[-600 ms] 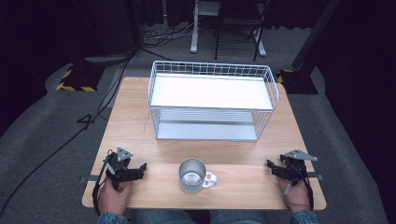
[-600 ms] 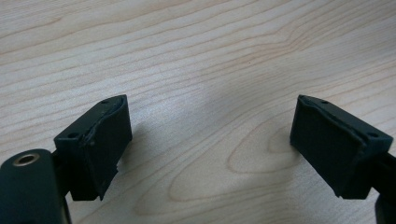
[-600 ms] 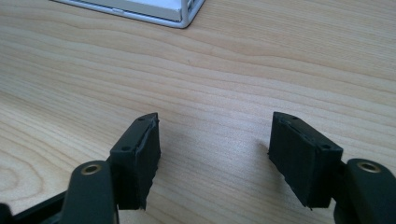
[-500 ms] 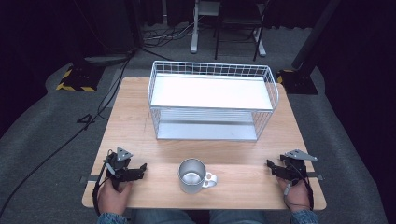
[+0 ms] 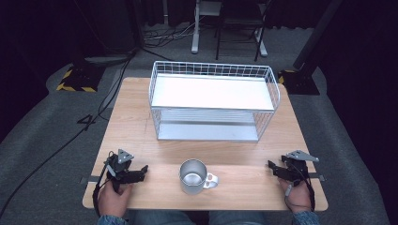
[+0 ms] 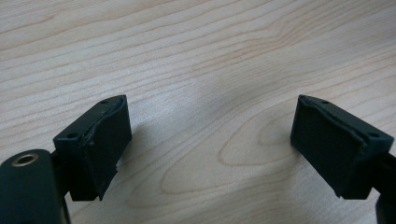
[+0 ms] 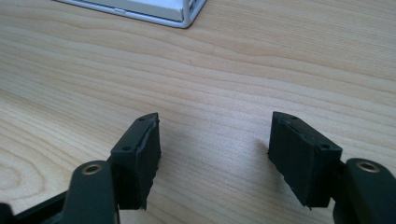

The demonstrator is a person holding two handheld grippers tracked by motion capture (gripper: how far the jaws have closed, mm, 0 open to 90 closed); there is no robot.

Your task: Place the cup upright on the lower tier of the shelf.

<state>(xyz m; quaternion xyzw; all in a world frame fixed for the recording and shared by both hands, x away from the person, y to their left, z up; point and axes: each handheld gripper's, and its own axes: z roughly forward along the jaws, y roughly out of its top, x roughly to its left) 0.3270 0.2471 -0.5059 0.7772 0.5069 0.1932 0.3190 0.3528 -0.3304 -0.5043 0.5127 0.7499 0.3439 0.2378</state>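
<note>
A metal mug (image 5: 193,176) with a handle to its right stands upright near the front edge of the wooden table (image 5: 136,122). Behind it stands a white wire rack (image 5: 213,101) with two shelves. My left gripper (image 5: 141,171) rests on the table at the front left, its jaws pointing toward the mug and apart from it. In the left gripper view that gripper (image 6: 210,144) is open over bare wood. My right gripper (image 5: 273,168) rests at the front right, pointing left toward the mug. In the right gripper view this gripper (image 7: 215,154) is open, nothing between its pads.
A corner of the rack's lower shelf (image 7: 154,11) shows at the top of the right gripper view. Beyond the table lie grey carpet, cables (image 5: 112,89), a yellow-black striped base (image 5: 75,79) and chair legs (image 5: 225,37).
</note>
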